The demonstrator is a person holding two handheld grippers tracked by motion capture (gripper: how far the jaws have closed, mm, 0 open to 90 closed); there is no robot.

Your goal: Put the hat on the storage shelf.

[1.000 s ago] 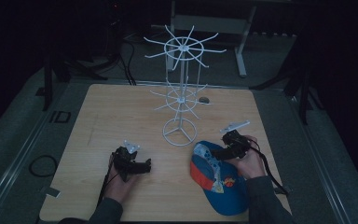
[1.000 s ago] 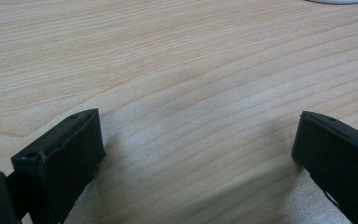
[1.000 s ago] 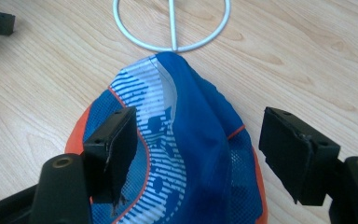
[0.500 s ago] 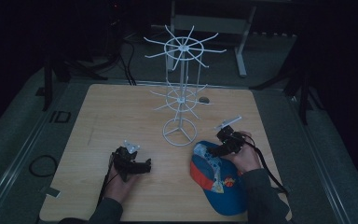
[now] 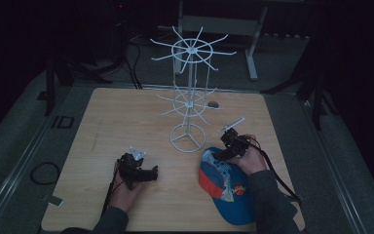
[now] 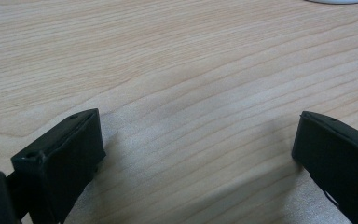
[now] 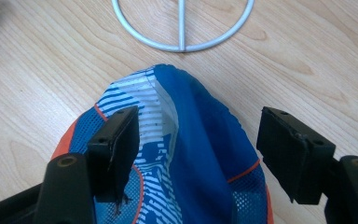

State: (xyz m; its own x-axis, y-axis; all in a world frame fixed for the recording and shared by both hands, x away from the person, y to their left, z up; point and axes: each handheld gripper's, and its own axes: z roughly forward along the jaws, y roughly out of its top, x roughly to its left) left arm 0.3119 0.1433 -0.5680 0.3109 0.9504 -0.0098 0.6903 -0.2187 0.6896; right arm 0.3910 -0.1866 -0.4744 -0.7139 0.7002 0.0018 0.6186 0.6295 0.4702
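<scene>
Right gripper: jaws spread wide, clasping nothing. In the right gripper view they straddle the raised end of a blue cap, one jaw over the white-striped panel at lower left of the frame, the other apart from the cloth at lower right. In the high view this gripper sits right of centre, at the cap's upper edge; whether a jaw touches the fabric cannot be told.

Left gripper: jaws likewise spread wide and empty, with bare wood grain between them in the left gripper view. In the high view it lies at lower left of centre, close over the table.

The cap, blue with orange trim and a printed patch, rests on the table in the lower right of the high view.

A white wire rack stands at centre frame, its ring base just beyond the cap, in the upper part of the right gripper view.
</scene>
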